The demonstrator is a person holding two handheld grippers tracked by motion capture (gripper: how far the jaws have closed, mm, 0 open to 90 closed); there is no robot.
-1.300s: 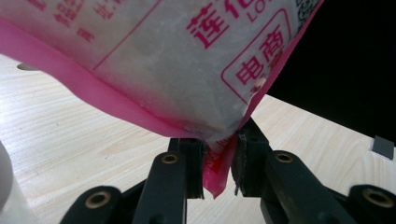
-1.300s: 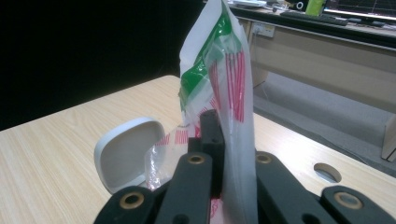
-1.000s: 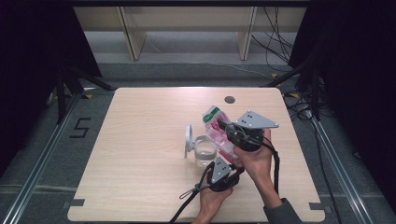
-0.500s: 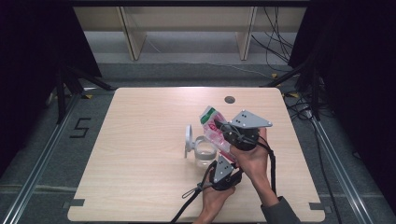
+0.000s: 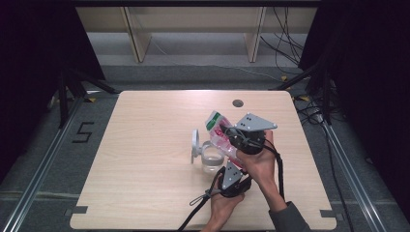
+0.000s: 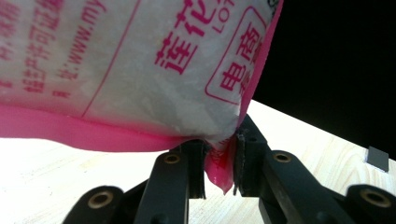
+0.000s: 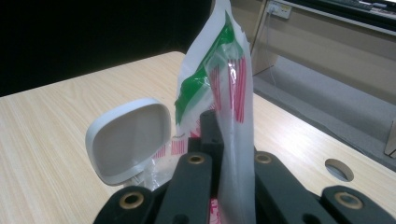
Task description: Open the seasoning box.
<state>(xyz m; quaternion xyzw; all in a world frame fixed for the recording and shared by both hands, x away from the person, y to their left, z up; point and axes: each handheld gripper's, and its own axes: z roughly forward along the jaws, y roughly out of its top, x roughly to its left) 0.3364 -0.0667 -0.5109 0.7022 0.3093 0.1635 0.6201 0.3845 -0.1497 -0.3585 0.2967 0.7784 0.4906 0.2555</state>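
Observation:
A plastic bag (image 5: 216,123) of white grains, printed pink and green, hangs tilted over a clear jar (image 5: 211,160) whose white lid (image 5: 195,144) stands hinged open at its left. My right gripper (image 5: 226,133) is shut on the bag's upper part, near the green top (image 7: 205,77), with the lid (image 7: 128,140) just beyond. My left gripper (image 5: 231,165) comes up from below and is shut on the bag's pink bottom corner (image 6: 220,169). The bag's printed side (image 6: 140,70) looms over the left gripper (image 6: 219,147). In its own view the right gripper (image 7: 224,135) pinches the film.
The wooden table (image 5: 145,145) has a round cable hole (image 5: 237,103) at its far middle, also visible as a hole (image 7: 338,169) at the right. Wooden shelf legs (image 5: 134,34) stand beyond the far edge. Cables trail off the near edge.
The right gripper and the bag's top have shifted left and tilted more over the jar. The left gripper has stayed near the same spot.

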